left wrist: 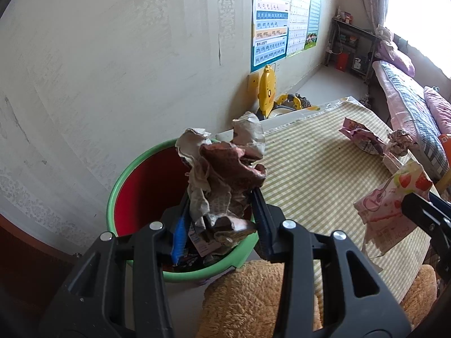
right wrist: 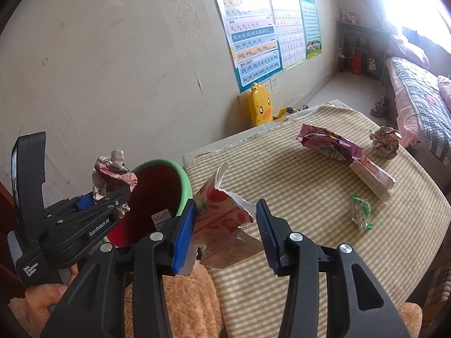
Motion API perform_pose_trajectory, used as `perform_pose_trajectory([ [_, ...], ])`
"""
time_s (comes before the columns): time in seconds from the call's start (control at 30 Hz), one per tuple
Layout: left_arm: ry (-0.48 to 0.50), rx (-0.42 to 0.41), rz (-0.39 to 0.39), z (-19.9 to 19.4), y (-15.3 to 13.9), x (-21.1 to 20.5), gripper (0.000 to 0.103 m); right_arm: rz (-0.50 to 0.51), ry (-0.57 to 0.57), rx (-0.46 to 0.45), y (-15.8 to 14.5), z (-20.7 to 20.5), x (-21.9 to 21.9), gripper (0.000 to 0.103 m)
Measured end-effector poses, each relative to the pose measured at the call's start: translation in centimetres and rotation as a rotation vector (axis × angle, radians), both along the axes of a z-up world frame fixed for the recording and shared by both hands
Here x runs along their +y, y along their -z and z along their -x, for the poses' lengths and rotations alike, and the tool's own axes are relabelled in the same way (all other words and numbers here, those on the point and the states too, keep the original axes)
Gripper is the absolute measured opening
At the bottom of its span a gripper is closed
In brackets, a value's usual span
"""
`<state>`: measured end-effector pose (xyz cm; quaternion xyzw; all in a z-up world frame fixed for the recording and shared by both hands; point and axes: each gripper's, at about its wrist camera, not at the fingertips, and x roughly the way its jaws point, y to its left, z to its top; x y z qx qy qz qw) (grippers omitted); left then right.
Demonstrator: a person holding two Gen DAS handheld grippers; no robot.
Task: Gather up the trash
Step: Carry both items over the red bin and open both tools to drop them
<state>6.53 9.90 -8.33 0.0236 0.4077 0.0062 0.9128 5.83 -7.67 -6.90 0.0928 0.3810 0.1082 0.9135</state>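
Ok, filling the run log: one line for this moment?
left gripper: shut on crumpled paper, over bin | right gripper: strawberry carton between jaws, grip unclear

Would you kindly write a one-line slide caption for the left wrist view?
Left gripper holds crumpled paper above the red bin beside the checked table.
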Motion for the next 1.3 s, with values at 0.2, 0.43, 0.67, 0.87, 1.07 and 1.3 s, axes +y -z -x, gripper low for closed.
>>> perform_pose_trajectory([
  [0.2,-0.021,0.004,0.003,-0.2,0.2,0.9,0.039,-0.004,-0.026,0.001,-0.2,-0.4,1.2,0.043],
  [0.43,-0.062,0.014,-0.004,-0.6,0.7,2.5,0.039,0.000,-0.055,-0.006,-0.3,-1.5,2.2,0.043],
  [0.67,-0.113,0.021,0.002,-0.9,1.1,4.8,0.039,-0.009,-0.088,0.006,-0.1,-2.4,3.4,0.043],
  [0.87,-0.135,0.036,0.009,-1.3,1.7,6.0,0.039,0.006,-0.123,0.016,0.4,-3.2,5.2,0.043],
  [1.07,-0.159,0.054,0.019,-1.5,2.6,7.3,0.039,0.013,-0.144,0.023,0.6,-4.3,6.3,0.044],
  [1.3,-0.184,0.074,0.035,-2.2,3.5,8.7,0.039,0.010,-0.161,0.030,1.2,-5.4,7.4,0.044],
])
